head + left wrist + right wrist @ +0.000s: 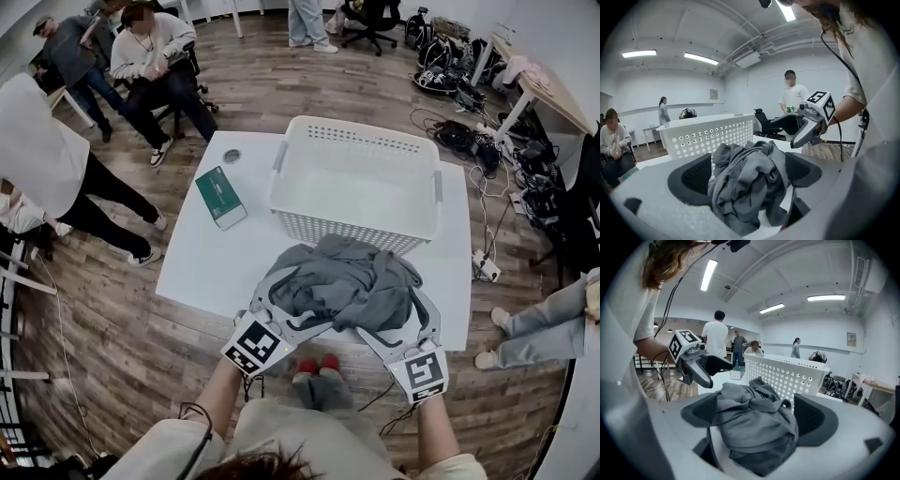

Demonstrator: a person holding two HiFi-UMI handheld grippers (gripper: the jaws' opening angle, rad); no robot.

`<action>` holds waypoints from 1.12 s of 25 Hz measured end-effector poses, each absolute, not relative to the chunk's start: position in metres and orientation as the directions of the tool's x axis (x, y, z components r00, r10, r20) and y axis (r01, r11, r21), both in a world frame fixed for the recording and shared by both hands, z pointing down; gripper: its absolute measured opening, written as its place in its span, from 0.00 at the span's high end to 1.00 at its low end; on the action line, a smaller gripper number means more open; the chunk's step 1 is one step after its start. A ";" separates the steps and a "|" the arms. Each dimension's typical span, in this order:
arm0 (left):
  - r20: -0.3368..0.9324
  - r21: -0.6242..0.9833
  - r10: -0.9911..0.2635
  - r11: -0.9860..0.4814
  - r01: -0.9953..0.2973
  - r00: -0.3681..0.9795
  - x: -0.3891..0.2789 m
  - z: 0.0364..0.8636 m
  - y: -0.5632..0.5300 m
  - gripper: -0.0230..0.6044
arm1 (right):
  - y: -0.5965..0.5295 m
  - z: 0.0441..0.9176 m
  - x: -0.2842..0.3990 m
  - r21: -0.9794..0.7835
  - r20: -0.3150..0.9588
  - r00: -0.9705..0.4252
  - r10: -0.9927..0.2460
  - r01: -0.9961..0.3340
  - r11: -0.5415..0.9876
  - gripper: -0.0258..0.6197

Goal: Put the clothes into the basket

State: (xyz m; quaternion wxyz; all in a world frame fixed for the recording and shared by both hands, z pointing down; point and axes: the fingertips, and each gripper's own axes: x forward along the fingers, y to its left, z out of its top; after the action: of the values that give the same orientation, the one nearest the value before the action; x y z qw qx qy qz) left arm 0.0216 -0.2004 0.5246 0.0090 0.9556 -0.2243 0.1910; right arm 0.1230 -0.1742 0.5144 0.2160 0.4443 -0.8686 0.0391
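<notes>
- Packaging sits farthest left: a flat green rectangular box lies on the white table, at about 9 o'clock from the basket and well apart from the cloth. It looks to play no part in the lift.
- At 8 o'clock of the bundle is the left gripper. Its jaws are spread wide, and grey folds lie loosely between them, not pinched.
- In the middle, the crumpled grey cloth garment is heaped on the table by the near edge. Its long axis runs from 9 to 3 o'clock, and its far side lies just beside the basket's front wall.
- Straight on at 12 o'clock from the heap stands the white perforated plastic laundry basket, mouth up. No cloth shows inside it.
- At 4 o'clock of the bundle is the right gripper, jaws likewise apart. The cloth touches one pad and leaves a gap at the other.
- Both tools flank the heap about equally, so neither is clearly nearer. The lift probably calls for both to close, rise, and carry toward 12 o'clock over the near rim.
</notes>
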 end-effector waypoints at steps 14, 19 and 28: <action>0.684 0.033 -0.194 -0.955 -0.295 0.704 0.057 0.644 -0.221 0.04 | -0.222 0.641 0.128 -0.024 0.780 -0.482 -0.400 -0.661 0.750 0.12; 0.740 0.064 -0.116 -0.969 -0.240 0.663 0.060 0.672 -0.221 0.04 | -0.218 0.667 0.121 -0.054 0.826 -0.477 -0.301 -0.598 0.799 0.12; 0.732 0.087 -0.062 -0.979 -0.184 0.679 0.064 0.685 -0.217 0.05 | -0.219 0.673 0.113 -0.017 0.785 -0.535 -0.313 -0.523 0.852 0.13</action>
State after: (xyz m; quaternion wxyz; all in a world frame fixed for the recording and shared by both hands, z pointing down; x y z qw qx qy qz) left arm 0.0643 -0.2175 0.6854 0.0770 0.9129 -0.0673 0.3952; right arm 0.1131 -0.2188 0.6734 0.4175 0.2408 -0.8671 0.1257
